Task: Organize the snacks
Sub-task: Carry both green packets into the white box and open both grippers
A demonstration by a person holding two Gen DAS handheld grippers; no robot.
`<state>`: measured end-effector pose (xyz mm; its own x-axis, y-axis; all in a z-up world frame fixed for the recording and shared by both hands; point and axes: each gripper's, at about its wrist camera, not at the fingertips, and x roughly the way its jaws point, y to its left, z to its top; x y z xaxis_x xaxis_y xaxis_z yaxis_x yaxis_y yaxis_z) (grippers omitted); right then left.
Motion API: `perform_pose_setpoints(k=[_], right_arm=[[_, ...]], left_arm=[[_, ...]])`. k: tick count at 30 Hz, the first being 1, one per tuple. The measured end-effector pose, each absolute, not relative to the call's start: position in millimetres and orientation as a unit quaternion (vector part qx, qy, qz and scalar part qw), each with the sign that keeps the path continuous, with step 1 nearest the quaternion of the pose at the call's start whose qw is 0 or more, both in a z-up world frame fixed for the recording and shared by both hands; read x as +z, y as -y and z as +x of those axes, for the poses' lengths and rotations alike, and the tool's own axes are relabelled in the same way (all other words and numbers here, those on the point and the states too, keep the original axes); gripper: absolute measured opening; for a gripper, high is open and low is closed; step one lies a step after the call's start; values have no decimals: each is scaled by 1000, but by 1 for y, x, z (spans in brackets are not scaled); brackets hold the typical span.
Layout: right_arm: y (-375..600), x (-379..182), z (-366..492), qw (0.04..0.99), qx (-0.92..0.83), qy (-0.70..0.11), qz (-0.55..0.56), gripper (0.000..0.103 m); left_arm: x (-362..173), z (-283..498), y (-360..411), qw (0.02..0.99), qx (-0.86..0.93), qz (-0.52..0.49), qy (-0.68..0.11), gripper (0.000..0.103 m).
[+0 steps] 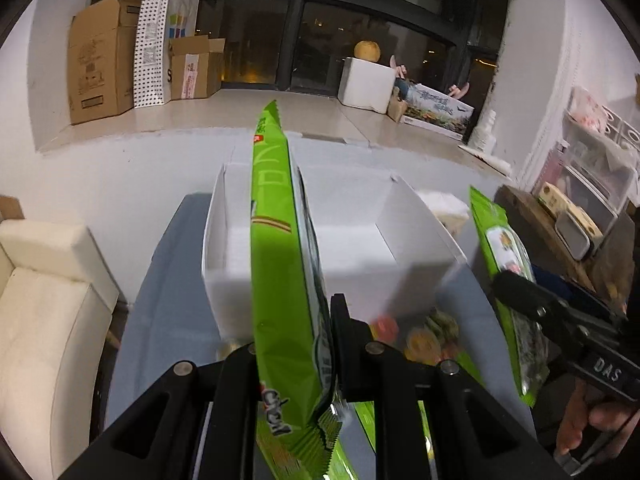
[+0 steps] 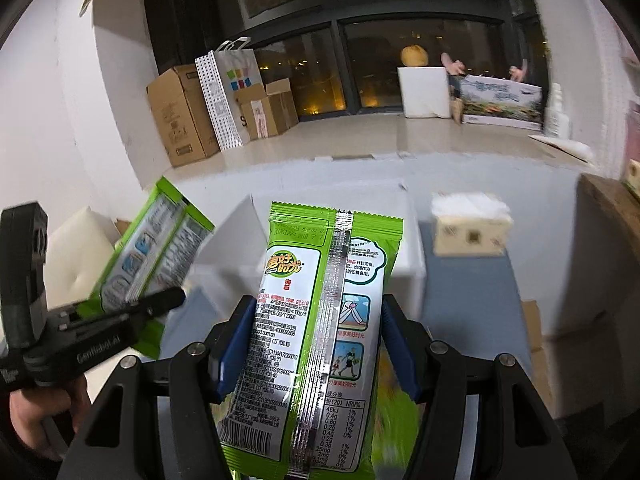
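Left wrist view, far left of the frame: a cream cushioned seat [image 1: 44,300], and cardboard boxes [image 1: 102,60] stacked at the upper left on the window ledge. Moving in to the centre, the left gripper [image 1: 294,356] is clamped tight on a green snack packet [image 1: 276,264], held edge-on and upright, its top seam pointing up past the open white box [image 1: 420,232] that sits on the grey table [image 1: 168,312] just beyond it. More snack packs [image 1: 424,340] lie blurred on the table at lower centre, in front of the box. On the right edge, the right gripper [image 1: 516,292] shows side-on with a second green packet [image 1: 500,248].

Over to the right wrist view: at left, the left gripper [image 2: 160,300] with its packet [image 2: 152,248] tilted, a hand [image 2: 36,412] under it at the lower left. Centre frame, the right gripper [image 2: 316,344] has its blue pads pressed on both edges of the second green packet [image 2: 316,320], back side with printed text facing the camera, held above the table in front of the white box [image 2: 232,240]. A tissue pack [image 2: 468,224] sits at the upper right.
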<state>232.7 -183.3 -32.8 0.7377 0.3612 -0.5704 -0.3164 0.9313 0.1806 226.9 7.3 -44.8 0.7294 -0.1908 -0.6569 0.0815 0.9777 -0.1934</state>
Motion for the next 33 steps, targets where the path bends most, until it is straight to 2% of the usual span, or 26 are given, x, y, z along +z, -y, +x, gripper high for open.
perform_pose_setpoints(k=[9, 11, 12, 13, 14, 15, 17, 19, 25, 27, 33], right_arm=[[141, -34, 349, 932, 160, -326, -2, 67], [143, -36, 366, 928, 162, -335, 6, 71], [143, -37, 372, 927, 158, -340, 4, 74], [144, -37, 378, 928, 147, -343, 0, 82], [147, -38, 380, 929, 135, -346, -1, 92], [149, -37, 383, 929, 127, -348, 1, 94], [158, -38, 385, 928, 122, -350, 26, 99], [164, -41, 384, 926, 122, -354, 32, 102], [171, -40, 367, 928, 123, -350, 41, 102], [174, -36, 354, 930, 129, -342, 49, 102], [188, -15, 302, 934, 145, -320, 61, 103]], left_arm=[[-53, 338, -29, 918, -85, -93, -375, 18], [-60, 355, -32, 914, -79, -98, -387, 19], [-64, 362, -33, 910, -76, -98, -395, 32], [-69, 370, -33, 904, -75, -99, -409, 42], [-72, 373, -33, 901, -73, -98, -416, 65], [-73, 374, -33, 902, -69, -96, -415, 83], [-73, 369, -33, 913, -58, -86, -394, 93], [-72, 364, -29, 917, -56, -71, -389, 94], [-60, 341, -22, 925, -61, -42, -372, 95], [-55, 330, -22, 929, -56, -33, -365, 99], [-42, 276, -16, 937, -47, -9, -345, 103]])
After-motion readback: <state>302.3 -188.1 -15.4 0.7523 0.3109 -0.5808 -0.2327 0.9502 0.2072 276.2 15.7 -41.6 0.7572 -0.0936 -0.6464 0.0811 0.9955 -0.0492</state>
